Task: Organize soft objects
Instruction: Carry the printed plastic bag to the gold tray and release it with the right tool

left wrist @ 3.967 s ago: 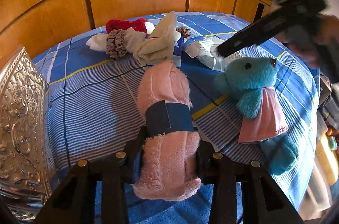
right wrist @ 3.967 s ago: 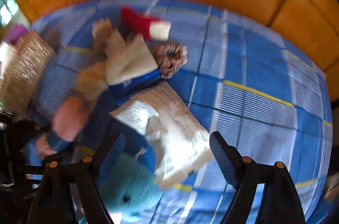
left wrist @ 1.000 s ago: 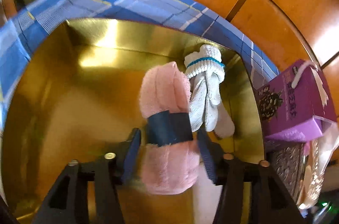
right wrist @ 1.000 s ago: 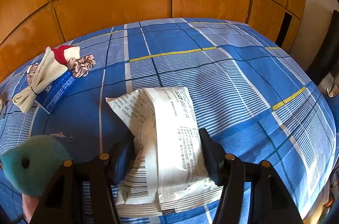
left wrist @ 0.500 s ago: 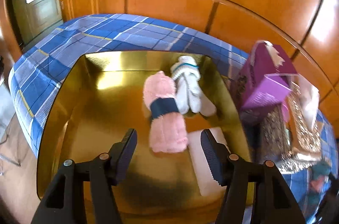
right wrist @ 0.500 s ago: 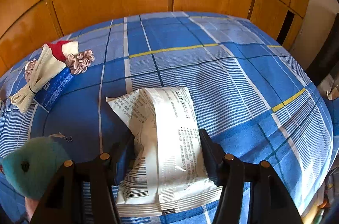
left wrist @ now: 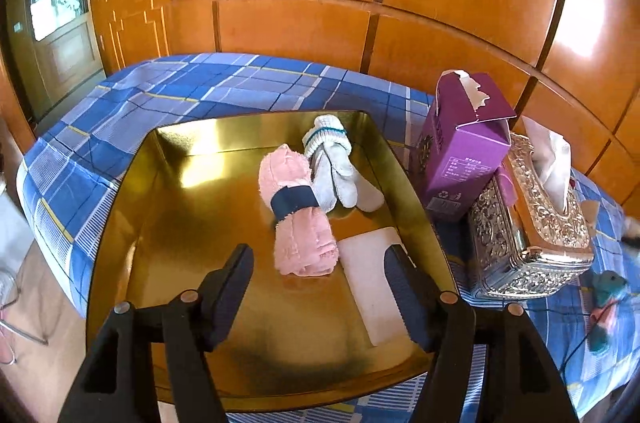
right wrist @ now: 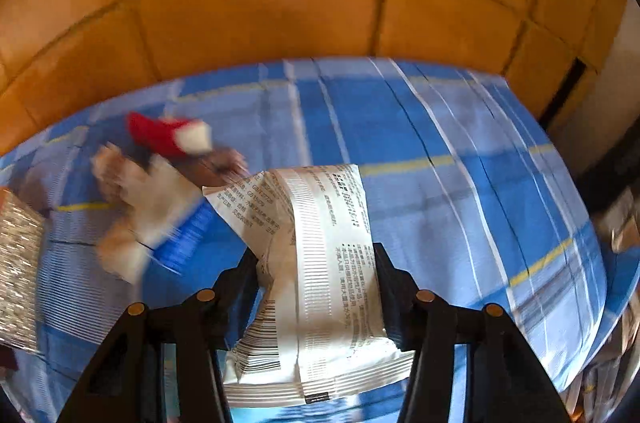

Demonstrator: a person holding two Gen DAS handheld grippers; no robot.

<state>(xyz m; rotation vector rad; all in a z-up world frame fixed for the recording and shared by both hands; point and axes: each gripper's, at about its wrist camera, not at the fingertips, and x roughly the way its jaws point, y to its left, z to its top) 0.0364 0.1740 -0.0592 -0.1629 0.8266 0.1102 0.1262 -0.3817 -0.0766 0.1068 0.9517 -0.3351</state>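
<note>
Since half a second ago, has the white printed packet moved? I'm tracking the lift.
Yes. The white packet, clamped in the right gripper, now overlaps the pile by the red sock.

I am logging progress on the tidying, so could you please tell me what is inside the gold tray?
Inside the gold tray lie a rolled pink towel with a dark band, white gloves beside it, and a flat white card. The left gripper's fingers cover the tray's near corners.

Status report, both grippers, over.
Left gripper open above tray. Pink towel in tray beside glove. Right gripper shut on packet. Nothing blocking.
</note>
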